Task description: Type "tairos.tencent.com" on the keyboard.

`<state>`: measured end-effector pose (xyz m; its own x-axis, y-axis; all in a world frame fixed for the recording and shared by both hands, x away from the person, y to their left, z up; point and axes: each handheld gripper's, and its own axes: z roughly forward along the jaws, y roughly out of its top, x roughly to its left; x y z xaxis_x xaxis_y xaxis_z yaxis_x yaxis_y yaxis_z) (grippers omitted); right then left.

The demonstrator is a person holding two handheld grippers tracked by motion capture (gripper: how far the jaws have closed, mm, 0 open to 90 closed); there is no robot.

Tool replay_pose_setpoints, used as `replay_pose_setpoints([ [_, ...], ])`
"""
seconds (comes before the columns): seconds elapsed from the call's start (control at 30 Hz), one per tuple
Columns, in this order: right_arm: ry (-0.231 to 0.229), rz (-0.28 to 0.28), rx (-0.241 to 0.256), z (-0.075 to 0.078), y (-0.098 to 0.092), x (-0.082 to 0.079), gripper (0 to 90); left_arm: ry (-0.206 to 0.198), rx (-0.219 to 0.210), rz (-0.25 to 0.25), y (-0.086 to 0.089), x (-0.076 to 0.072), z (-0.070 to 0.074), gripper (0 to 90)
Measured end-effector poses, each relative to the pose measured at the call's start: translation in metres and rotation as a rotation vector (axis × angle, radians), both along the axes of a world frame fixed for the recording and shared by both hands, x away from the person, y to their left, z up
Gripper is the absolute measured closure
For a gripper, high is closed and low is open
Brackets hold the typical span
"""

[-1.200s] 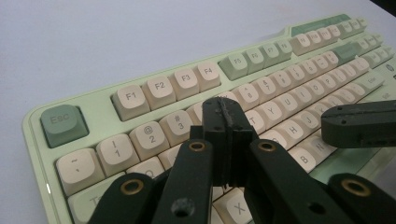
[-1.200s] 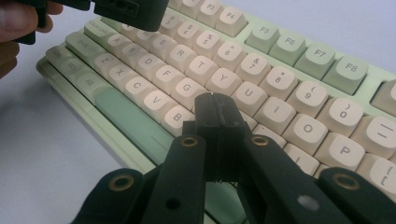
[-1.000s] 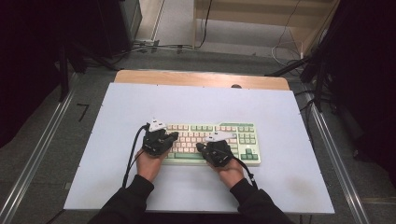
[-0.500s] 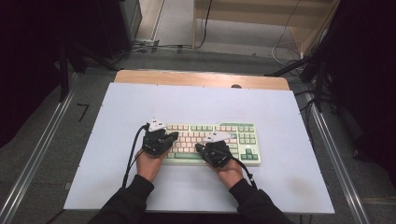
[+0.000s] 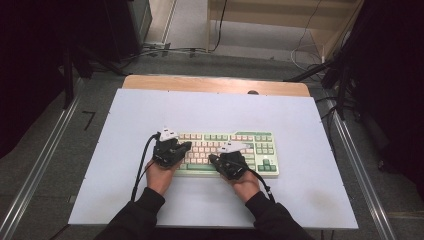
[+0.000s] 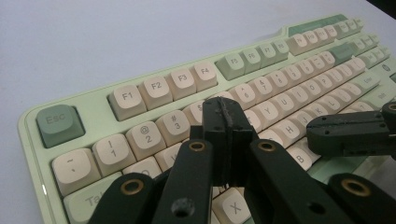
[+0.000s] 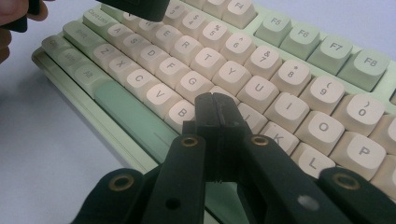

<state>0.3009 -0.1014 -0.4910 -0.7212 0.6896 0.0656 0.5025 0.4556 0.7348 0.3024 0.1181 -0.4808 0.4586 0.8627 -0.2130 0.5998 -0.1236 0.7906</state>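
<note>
A pale green keyboard (image 5: pixel 250 145) with cream and green keys lies on the white table top (image 5: pixel 220 112). My left gripper (image 5: pixel 186 146) hovers over its left half, jaws pressed together and empty. In the left gripper view the left gripper (image 6: pixel 224 112) sits above the number and letter rows of the keyboard (image 6: pixel 154 93), and the right gripper's tip (image 6: pixel 350 133) shows at the right. My right gripper (image 5: pixel 212 159) is over the lower middle keys, shut with nothing held. In the right gripper view the right gripper (image 7: pixel 215 106) is above the keyboard (image 7: pixel 289 70) near B and N.
The table's wooden far edge (image 5: pixel 215 84) lies beyond the keyboard. Metal rails (image 5: pixel 350 150) run along both sides of the table. Cables and a wooden shelf (image 5: pixel 280 20) sit on the floor behind. Bare white surface surrounds the keyboard.
</note>
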Motion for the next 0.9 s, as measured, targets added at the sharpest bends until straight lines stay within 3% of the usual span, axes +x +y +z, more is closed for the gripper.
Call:
replay_pose_setpoints([
  [0.43, -0.006, -0.019, 0.051, 0.011, -0.009, 0.000, 87.2, -0.003, -0.005, -0.003, 0.000, 0.000, 0.002, 90.0],
  [0.9, -0.010, -0.039, 0.055, 0.014, -0.015, 0.001, 87.2, -0.006, -0.006, -0.017, -0.006, 0.000, 0.003, 90.0],
])
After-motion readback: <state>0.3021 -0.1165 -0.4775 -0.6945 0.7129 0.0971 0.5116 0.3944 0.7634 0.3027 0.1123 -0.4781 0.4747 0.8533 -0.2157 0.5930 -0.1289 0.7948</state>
